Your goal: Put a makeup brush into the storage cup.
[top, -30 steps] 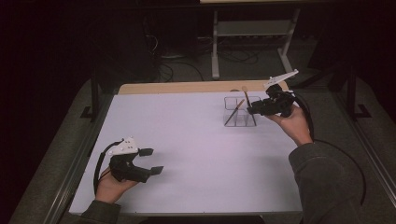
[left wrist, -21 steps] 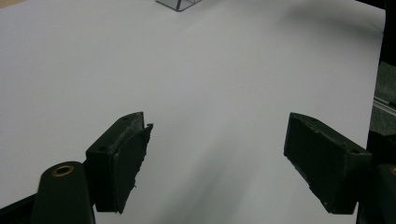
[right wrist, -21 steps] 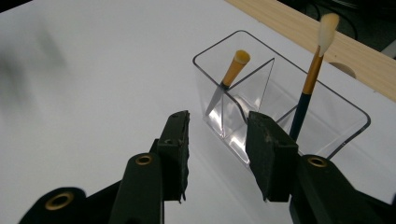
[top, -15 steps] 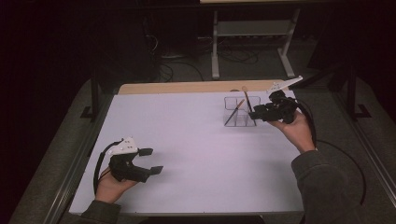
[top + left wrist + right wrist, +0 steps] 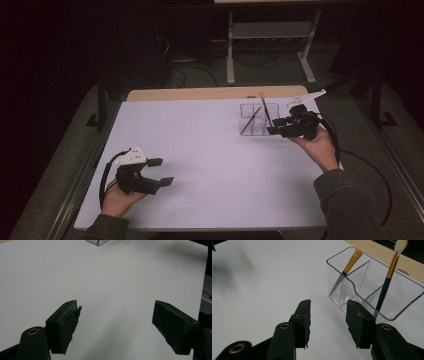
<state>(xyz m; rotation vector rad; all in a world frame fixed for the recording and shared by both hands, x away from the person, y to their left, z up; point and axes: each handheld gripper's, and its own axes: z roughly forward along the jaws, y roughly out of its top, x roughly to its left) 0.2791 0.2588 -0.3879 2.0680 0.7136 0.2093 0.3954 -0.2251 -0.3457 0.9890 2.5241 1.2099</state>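
Jaws of the right gripper [image 5: 328,323] stand parted and empty just short of the clear organizer [image 5: 372,287], lined up for its two brushes [image 5: 385,287]; the left gripper [image 5: 162,171] rests wide apart, waiting on the white surface [image 5: 210,165].

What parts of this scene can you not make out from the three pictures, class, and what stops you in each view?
- Clear organizer: left gripper view, cut off by the top edge.
- Dark-handled brush: right gripper view, tip cut by the top edge, foot hidden behind a jaw.
- Right gripper: high view, too small and dark to judge its jaw gap.
- Floor beyond the table: high view, too dark.
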